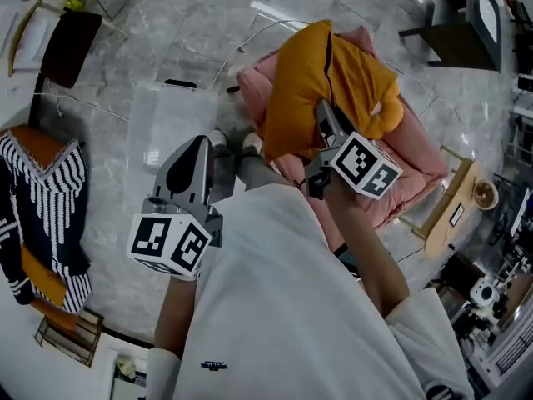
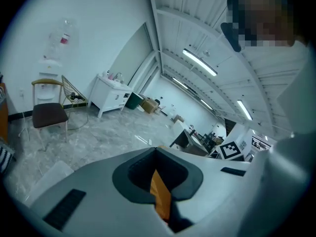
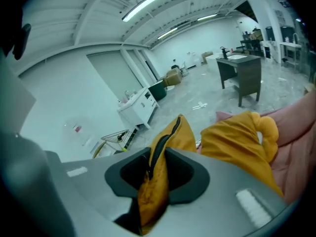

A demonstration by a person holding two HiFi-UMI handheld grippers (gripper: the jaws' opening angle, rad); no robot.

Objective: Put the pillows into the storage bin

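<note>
- While your right claw (image 1: 326, 125) pinches the orange pillow (image 1: 333, 77) by its zipper edge, the pillow hangs at one o'clock over the pink pillow (image 1: 412, 152), which seems to lie in the clear bin (image 1: 260, 30).
- Your left claw (image 1: 198, 152), at eight o'clock, has its jaws together and looks empty.
- Lower the pillow flat before you release it; held by one edge, it may flop over the rim.
</note>
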